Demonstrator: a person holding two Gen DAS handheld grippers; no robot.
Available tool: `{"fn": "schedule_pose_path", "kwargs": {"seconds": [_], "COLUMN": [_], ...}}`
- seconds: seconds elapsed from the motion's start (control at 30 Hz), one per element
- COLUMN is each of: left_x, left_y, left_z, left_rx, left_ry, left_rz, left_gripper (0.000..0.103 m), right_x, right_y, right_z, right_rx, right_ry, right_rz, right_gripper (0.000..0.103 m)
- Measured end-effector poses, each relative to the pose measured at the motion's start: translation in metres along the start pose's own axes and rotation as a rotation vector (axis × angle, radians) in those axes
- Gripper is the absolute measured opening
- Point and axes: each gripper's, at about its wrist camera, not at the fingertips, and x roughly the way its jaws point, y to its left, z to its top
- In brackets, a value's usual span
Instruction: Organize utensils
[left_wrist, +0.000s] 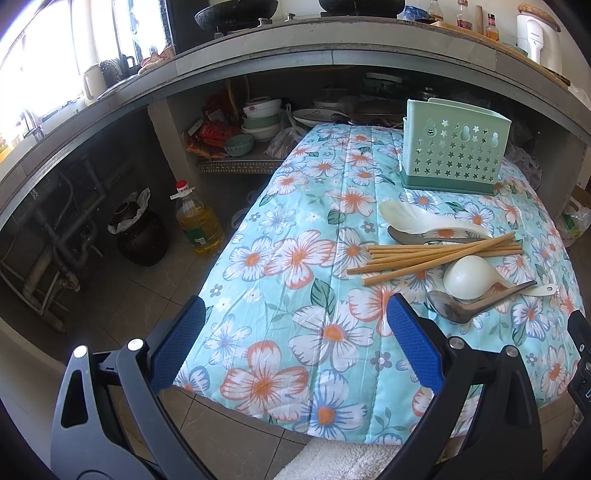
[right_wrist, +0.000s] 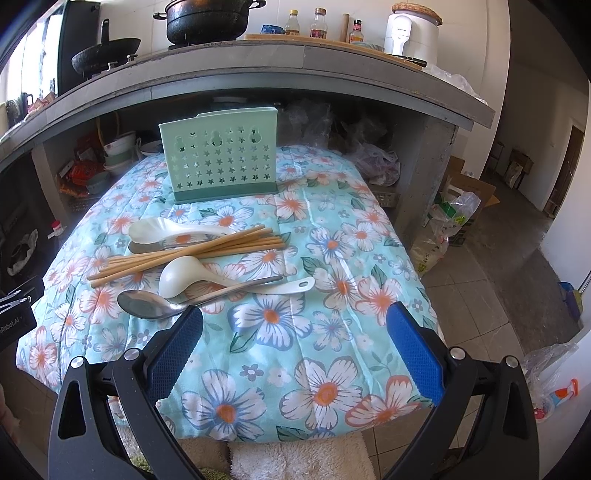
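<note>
both grippers hover above the near edge of the floral quilt (right_wrist: 295, 332) that covers the table, fingers spread wide apart and holding nothing. the left gripper (left_wrist: 295, 347) sits toward the near left corner; the right gripper (right_wrist: 295, 350) sits nearer the middle of the near edge.

the utensils lie in 1 loose pile across the middle of the quilt, none of them yet in the green holder (right_wrist: 219, 155), which stands upright toward the far edge with its perforated face turned this way. nearest the right gripper is the metal spoon (right_wrist: 147, 303): its bowl lies just ahead of the left-hand finger and its handle runs off to the right and slightly away, so the long axis is close to parallel with the near edge. the white ladle (right_wrist: 181, 277) rests partly on that handle, bowl to the left, handle ending at the right. behind these, the bundle of chopsticks (right_wrist: 184, 253) fans out along the same left-right axis, and behind them lie a white rice paddle (right_wrist: 155, 229) and a 2nd metal spoon (right_wrist: 147, 246) largely hidden beneath it.

from the left wrist view the pile (left_wrist: 443, 254) is ahead and well to the right – so the right gripper looks the nearer one. since everything lies crosswise to the fingers, closing across a handle should need little turning of the wrist – though the overlapping ladle and spoon may drag each other.
</note>
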Motion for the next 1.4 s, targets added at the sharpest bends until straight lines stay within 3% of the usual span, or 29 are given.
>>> {"fn": "schedule_pose_path", "kwargs": {"seconds": [1.4], "left_x": [0.0], "left_y": [0.0016], "left_z": [0.0013], "left_rx": [-0.001], "left_ry": [0.0], "left_rz": [-0.003], "left_gripper": [0.095], "right_x": [-0.0021], "right_y": [0.0008], "right_z": [0.0026], "right_rx": [0.001], "right_ry": [-0.002], "right_rz": [0.002], "right_gripper": [0.097]}}
